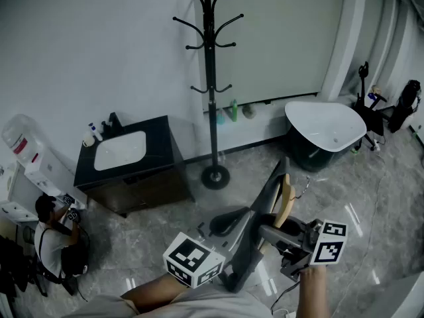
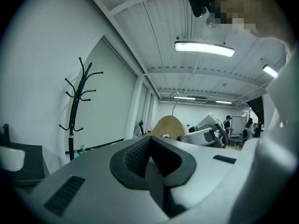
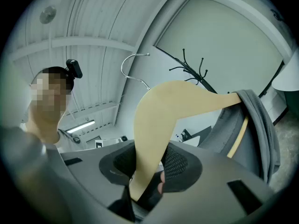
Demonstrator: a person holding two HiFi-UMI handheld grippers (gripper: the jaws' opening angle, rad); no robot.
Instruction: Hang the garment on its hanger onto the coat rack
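One grey garment (image 3: 261, 125) drapes a pale wooden hanger (image 3: 163, 111) with wire hook (image 3: 133, 66).

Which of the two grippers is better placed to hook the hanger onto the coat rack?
The right gripper: its jaws clamp the wooden hanger, with the grey garment draped on it and the metal hook free. The left gripper is shut on nothing. The coat rack stands ahead.

Left tool (image 2: 150, 158) closed, right tool (image 3: 147, 168) gripping
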